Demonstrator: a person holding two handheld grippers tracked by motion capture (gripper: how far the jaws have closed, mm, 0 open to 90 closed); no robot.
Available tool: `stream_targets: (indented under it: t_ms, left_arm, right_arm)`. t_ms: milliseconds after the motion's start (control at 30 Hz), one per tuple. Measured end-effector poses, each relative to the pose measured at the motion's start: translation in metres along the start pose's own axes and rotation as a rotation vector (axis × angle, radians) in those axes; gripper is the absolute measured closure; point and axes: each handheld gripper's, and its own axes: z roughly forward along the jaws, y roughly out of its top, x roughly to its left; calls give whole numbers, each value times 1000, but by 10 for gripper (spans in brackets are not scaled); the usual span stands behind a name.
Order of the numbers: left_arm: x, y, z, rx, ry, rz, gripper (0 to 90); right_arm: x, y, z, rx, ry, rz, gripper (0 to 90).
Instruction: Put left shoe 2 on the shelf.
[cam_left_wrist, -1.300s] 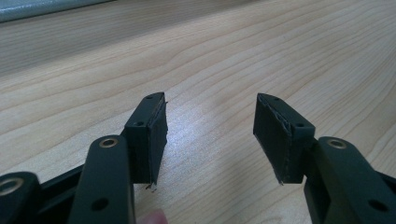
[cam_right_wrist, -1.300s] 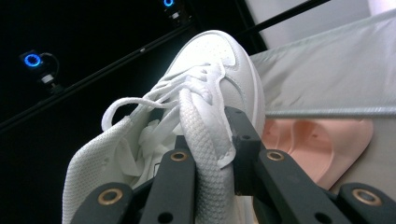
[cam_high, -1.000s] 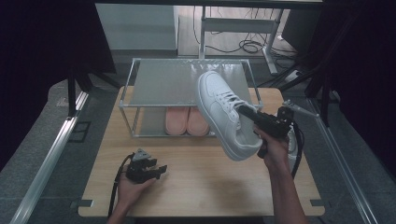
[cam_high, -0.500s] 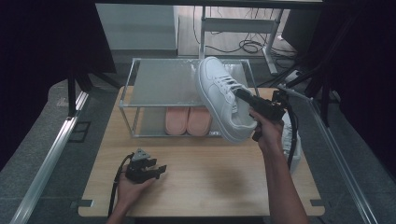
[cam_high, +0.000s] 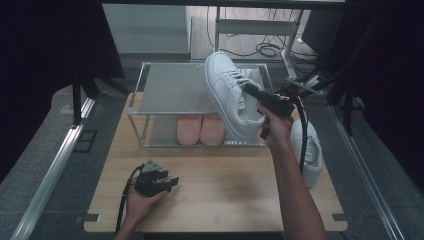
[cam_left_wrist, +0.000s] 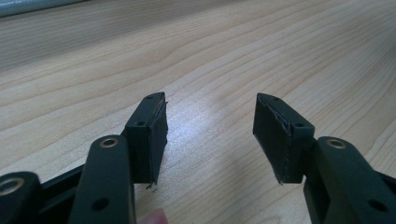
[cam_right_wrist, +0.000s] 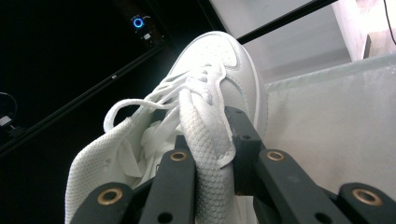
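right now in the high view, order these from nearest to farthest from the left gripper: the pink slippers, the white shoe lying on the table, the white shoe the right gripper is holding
From the left gripper, at the table's near left:
1. pink slippers, on the rack's lower shelf, just beyond it.
2. held white shoe, raised over the rack's right end, gripped by the right gripper.
3. white shoe on the table, at the far right edge.

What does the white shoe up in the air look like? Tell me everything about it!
The white sneaker is a low lace-up shoe with a smooth, leather-like upper, white laces, a thick white sole and a woven mesh-like tongue. The right gripper is shut on that tongue and holds the shoe above the glass top of the shoe rack, tilted, toe pointing away from the person. Whether its sole touches the glass I cannot tell.
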Motion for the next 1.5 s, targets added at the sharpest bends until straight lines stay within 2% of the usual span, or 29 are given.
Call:
stream_targets:
  t_ms: [367, 600, 1133, 1167, 1500]
  left_arm:
    - [-1, 0, 1, 2, -5, 1, 453]
    - [-1, 0, 0, 1, -8, 0, 453]
    - [3, -1, 0, -1, -17, -2, 453]
    - [3, -1, -1, -4, -20, -4, 453]
    - [5, -2, -2, -9, -35, -22, 453]
  right_arm:
    - [7, 10, 28, 6, -31, 9, 813]
    - [7, 16, 53, 12, -87, 33, 812]
    - [4, 25, 102, 44, -180, 36, 811]
    - [4, 25, 112, 56, -192, 27, 811]
    - [2, 22, 153, 84, -255, 44, 811]
